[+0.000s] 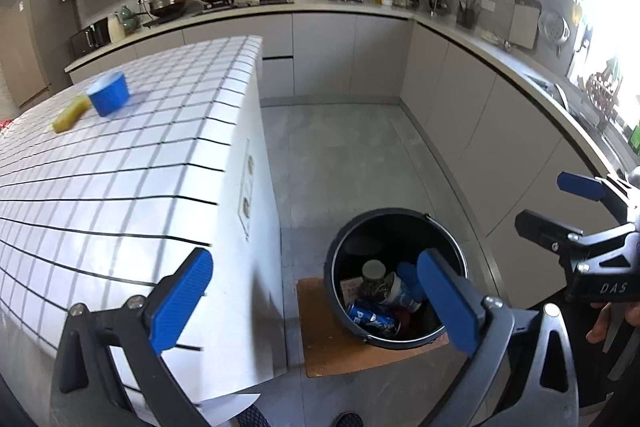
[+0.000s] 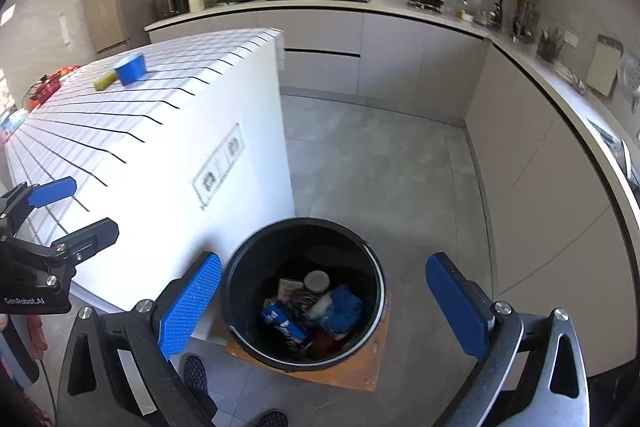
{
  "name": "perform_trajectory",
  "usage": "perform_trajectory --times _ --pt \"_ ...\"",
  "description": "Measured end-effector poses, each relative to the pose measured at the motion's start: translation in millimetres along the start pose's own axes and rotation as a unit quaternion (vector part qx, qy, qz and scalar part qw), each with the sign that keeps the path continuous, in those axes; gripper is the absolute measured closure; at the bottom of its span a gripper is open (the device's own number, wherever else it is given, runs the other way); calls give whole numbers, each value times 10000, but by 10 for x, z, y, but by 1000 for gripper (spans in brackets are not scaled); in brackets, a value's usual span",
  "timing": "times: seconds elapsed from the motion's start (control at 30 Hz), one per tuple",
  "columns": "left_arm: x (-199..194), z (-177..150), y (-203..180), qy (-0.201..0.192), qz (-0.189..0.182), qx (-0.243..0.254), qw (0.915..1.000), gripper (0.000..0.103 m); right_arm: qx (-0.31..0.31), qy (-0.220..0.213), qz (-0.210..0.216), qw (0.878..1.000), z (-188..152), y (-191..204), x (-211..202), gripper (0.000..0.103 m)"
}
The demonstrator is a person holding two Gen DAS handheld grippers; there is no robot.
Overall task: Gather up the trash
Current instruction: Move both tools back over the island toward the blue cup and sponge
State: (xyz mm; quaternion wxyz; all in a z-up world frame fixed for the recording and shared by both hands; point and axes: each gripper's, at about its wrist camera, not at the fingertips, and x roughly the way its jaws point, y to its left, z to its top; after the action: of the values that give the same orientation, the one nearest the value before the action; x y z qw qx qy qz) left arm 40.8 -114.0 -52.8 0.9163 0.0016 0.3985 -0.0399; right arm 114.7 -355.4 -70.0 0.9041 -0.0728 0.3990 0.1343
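Left claw (image 1: 316, 301) spread wide, empty | right claw (image 2: 324, 301) likewise | both above bin (image 2: 240, 279)

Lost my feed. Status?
Left gripper and right gripper open, empty. Bucket holds trash. Blue cup, yellow item remain on counter. Nothing blocking.

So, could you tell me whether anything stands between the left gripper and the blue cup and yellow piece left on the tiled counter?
Nothing visible does. The left gripper, jaws open and empty, looks across bare tiled counter to the blue cup and the yellow piece beside it. The bin stands on the floor below, off that path.
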Motion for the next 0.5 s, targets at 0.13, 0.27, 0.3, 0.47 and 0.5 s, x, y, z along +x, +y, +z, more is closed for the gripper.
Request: perform_trajectory --times 0.13,0.27,0.3,0.47,0.5 --pt "-147 23 154 -179 107 -97 9997 0 -134 -178 159 9996 115 225 -112 0" --pt "-306 63 370 -319 239 -224 9990 0 -274 -318 342 9985 251 467 -170 0" --pt "-339 68 433 -350 282 -261 9986 0 -291 -346 378 9983 286 504 -174 0" --pt "-495 68 768 -504 552 -495 9960 0 -470 -507 581 9959 496 813 -222 0" --pt "-521 67 828 -527 589 -541 9954 0 -504 -521 610 9955 527 862 -227 0"
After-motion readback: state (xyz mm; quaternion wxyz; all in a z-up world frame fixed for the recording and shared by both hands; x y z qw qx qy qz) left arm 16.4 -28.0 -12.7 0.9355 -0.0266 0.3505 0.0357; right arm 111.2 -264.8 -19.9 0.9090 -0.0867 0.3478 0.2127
